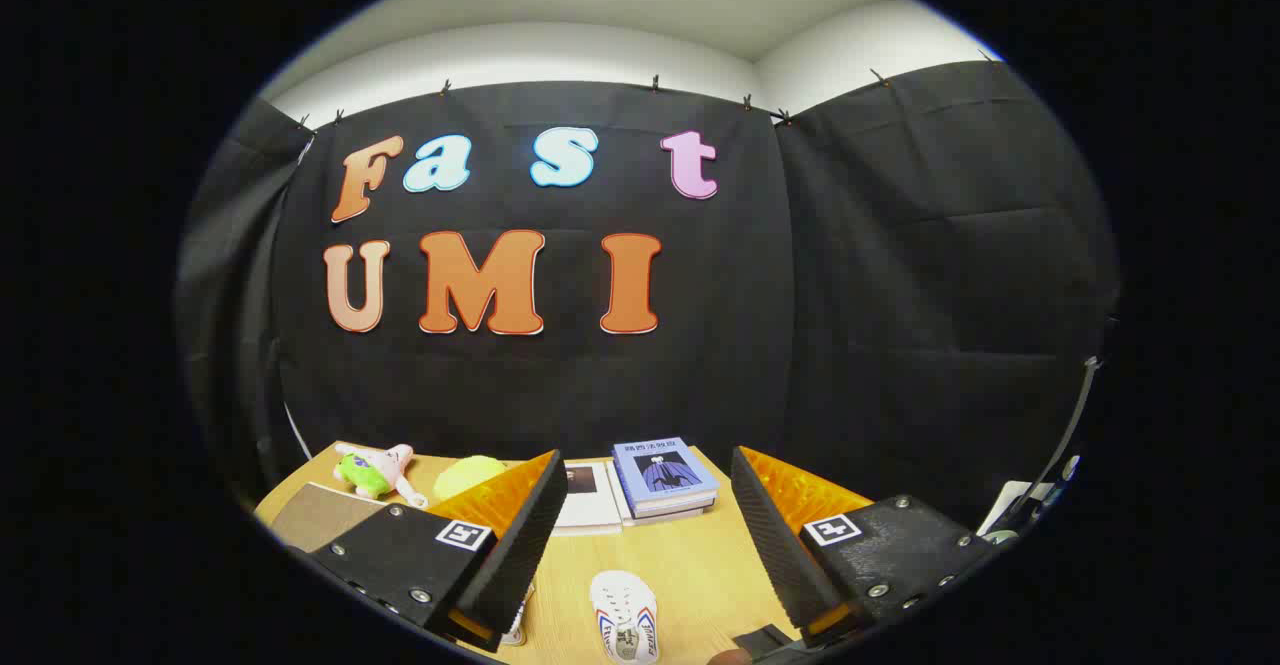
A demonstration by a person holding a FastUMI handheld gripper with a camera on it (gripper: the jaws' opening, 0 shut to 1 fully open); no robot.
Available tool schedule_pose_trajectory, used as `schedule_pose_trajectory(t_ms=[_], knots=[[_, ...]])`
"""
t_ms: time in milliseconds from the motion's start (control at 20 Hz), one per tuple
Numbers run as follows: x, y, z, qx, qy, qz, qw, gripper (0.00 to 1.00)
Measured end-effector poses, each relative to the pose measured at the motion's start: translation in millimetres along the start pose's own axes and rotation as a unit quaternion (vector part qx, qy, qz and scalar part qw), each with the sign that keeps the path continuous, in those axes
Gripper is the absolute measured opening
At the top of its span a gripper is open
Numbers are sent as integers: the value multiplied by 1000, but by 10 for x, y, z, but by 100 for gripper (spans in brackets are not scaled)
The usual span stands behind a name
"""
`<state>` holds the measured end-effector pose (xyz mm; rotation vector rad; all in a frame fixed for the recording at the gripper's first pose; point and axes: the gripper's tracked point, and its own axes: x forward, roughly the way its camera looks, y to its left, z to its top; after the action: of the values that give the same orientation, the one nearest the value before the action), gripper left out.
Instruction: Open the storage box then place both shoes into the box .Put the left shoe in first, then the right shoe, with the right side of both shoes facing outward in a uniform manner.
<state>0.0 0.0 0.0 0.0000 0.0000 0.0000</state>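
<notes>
The claw (pixel 640 535) is held wide open, gripping nothing. A white shoe (pixel 624 615) is seen on the worktop (pixel 690 555) between its fingers, with books (pixel 664 477) farther off.

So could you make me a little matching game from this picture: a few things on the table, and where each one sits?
Things:
1. white shoe
2. blue book
3. plush toy
4. yellow-green ball

Places:
A. beyond the left finger, beside the ball
B. between the open fingers, close in
C. partly hidden behind the left finger's tip
D. on top of a stack, beyond the fingers' gap

Pairs: 1-B, 2-D, 3-A, 4-C
</notes>
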Motion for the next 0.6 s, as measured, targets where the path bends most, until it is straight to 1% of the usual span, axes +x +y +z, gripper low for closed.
schedule_pose_trajectory(t_ms=[100,300,600], knots=[[1,25,-50,-6,7,4,1000,98],[16,-23,-48,-20,9,-4,1000,98],[21,-64,-26,-9,7,-5,1000,98]])
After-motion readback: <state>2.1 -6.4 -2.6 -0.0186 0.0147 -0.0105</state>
